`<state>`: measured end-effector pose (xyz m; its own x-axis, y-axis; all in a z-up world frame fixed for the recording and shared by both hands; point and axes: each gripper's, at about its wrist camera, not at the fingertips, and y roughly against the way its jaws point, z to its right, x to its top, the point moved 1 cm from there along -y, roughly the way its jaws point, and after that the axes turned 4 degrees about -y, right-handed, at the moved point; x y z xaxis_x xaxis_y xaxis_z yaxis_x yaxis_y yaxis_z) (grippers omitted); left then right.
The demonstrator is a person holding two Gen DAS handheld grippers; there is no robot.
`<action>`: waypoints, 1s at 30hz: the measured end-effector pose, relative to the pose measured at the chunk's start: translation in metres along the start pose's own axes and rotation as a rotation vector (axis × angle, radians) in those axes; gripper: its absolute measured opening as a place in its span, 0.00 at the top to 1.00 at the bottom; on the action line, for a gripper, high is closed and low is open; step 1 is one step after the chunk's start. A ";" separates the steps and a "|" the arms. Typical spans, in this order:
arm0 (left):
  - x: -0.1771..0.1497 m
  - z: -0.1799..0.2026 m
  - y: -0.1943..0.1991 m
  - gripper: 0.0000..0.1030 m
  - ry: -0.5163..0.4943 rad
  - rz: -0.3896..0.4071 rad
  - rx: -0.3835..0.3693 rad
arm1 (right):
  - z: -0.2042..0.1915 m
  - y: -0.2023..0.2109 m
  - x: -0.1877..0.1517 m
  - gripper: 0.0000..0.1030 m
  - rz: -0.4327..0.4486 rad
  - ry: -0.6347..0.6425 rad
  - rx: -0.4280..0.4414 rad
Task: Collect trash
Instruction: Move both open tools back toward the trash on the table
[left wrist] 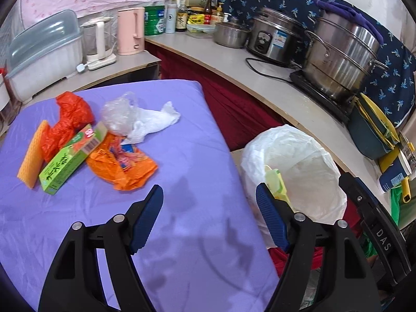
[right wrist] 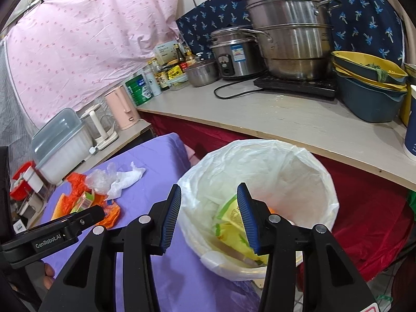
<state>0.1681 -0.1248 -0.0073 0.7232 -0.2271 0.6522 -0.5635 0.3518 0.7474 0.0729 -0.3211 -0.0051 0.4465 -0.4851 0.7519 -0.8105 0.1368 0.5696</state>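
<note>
L gripper [left wrist: 209,217] released, nothing btwn fingers, over purple table [left wrist: 182,156]. R gripper [right wrist: 209,215] also released, empty, above white-lined bin [right wrist: 260,171] w/ yellow-green wrapper [right wrist: 228,221] inside. Further back on table: orange bag [left wrist: 122,166], green box [left wrist: 70,158], sponge [left wrist: 32,153], red bag [left wrist: 70,114], clear plastic [left wrist: 119,117], tissue [left wrist: 153,122].

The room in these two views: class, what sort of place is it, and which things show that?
Most likely a small home kitchen. A rice cooker and steamer pot stand on the counter, beside sauce bottles and a pink kettle.
</note>
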 end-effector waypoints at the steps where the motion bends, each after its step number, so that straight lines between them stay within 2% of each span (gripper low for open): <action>1: -0.002 -0.005 0.002 0.32 0.006 0.002 0.007 | -0.004 0.000 -0.001 0.57 -0.002 0.005 0.004; 12: -0.018 -0.076 0.019 0.32 0.098 0.006 0.095 | -0.062 -0.009 -0.019 0.57 -0.043 0.072 0.069; 15: -0.023 -0.097 0.024 0.27 0.128 0.006 0.117 | -0.080 -0.014 -0.025 0.57 -0.059 0.094 0.090; 22: -0.033 -0.151 0.032 0.26 0.189 0.006 0.191 | -0.120 -0.034 -0.039 0.57 -0.112 0.116 0.148; 30: -0.035 -0.202 0.033 0.25 0.246 0.011 0.260 | -0.169 -0.064 -0.048 0.57 -0.141 0.170 0.174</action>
<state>0.2049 0.0785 -0.0315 0.7730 0.0120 0.6343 -0.6319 0.1033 0.7681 0.1673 -0.1605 -0.0215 0.6050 -0.3349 0.7223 -0.7820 -0.0796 0.6181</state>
